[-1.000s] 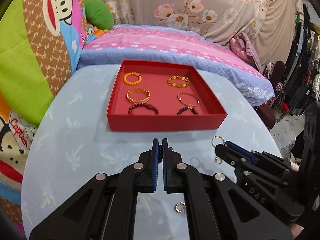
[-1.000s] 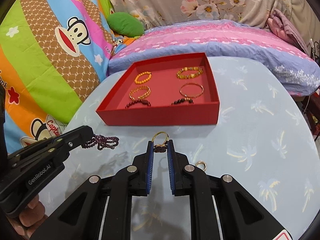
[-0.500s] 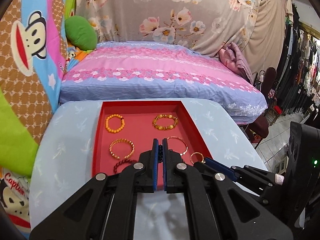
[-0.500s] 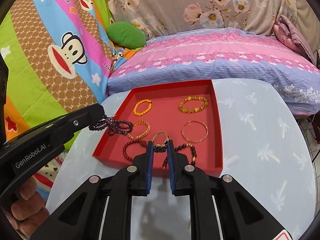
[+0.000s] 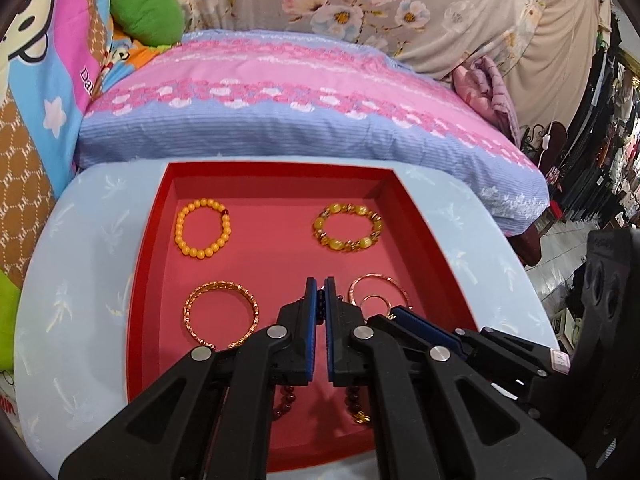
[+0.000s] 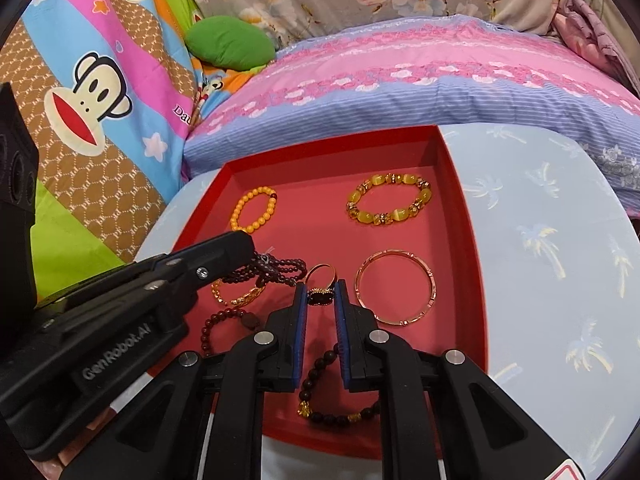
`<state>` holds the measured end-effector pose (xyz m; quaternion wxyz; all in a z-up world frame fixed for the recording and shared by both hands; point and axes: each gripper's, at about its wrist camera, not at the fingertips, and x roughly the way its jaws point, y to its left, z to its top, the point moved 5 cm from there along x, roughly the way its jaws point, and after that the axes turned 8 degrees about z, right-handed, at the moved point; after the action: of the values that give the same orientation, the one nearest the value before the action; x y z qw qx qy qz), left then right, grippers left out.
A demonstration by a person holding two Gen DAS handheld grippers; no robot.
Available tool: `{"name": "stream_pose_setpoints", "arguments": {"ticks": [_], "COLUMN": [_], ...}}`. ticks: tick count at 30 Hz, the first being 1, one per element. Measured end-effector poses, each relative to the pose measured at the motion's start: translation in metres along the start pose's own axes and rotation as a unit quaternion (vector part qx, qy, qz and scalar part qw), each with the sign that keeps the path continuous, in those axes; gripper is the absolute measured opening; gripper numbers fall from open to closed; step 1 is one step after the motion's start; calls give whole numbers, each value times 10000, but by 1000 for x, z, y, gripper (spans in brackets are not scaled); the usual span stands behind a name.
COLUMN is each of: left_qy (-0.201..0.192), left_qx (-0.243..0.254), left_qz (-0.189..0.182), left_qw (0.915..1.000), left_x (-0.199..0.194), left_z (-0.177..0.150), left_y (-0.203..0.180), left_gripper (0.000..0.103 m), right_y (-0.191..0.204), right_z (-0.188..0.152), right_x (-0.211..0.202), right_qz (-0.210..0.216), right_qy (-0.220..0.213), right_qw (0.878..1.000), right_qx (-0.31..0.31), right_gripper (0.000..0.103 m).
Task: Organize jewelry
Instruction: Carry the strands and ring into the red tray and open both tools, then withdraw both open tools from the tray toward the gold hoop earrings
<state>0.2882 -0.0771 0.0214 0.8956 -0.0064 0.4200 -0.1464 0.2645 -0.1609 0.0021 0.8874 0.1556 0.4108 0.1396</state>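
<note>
1. Behind your work lies a bed (image 5: 304,92) under a pink and lilac cover, with a floral drape and a green cushion (image 6: 230,42) at its head; the pale blue bench (image 6: 560,264) with its palm-tree print sits in front of it.
2. On that bench rests a shallow red tray (image 5: 424,216), and both of your tools hang over its near half.
3. Your left tongs (image 5: 319,300) are pressed nearly together on a strand of dark purple beads (image 6: 280,270); the right view shows it as small glossy beads looped in several turns, dangling from the tips above the tray floor.
4. Your right tongs (image 6: 321,294) pinch a gold ring (image 6: 320,276) by its dark setting, the band standing upright above the tips.
5. At the far left of the tray lies an orange bead bracelet (image 5: 203,227) with one dark red bead; at the far right, a chunky yellow stone bracelet (image 5: 347,227) with small gold spacers.
6. Nearer you, a textured gold bangle (image 5: 221,314) lies on the left and a thin rose-gold bangle (image 6: 395,287) on the right, well apart from each other.
7. Closest to you sit a dark red bead bracelet (image 6: 224,326) and a black bead bracelet (image 6: 332,396) with gold charms, both partly hidden by your tools.
</note>
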Motion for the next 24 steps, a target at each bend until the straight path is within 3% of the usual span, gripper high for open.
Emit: {"name": "stream_pose_setpoints", "arguments": {"ticks": [7,12,24], "left_qy": [52,8,-213], "left_qx": [-92,-118,-99], "left_qz": [134,243,471], "left_qw": [9999,9996,9986], "left_x": [12,9,-22], "left_z": [-6,-6,-17], "left_y": [11,17,23], "left_gripper": [5,21,25], "right_y": [-2,-2,6], "right_z": [-3,-6,-18], "right_x": [16,14,-16], "right_qz": [-171,-336,-360], "right_qy": [115,12,-159], "right_qw": [9997,9993,9989], "right_qx": [-104,-147,-258], "right_gripper": [15,35,35]}}
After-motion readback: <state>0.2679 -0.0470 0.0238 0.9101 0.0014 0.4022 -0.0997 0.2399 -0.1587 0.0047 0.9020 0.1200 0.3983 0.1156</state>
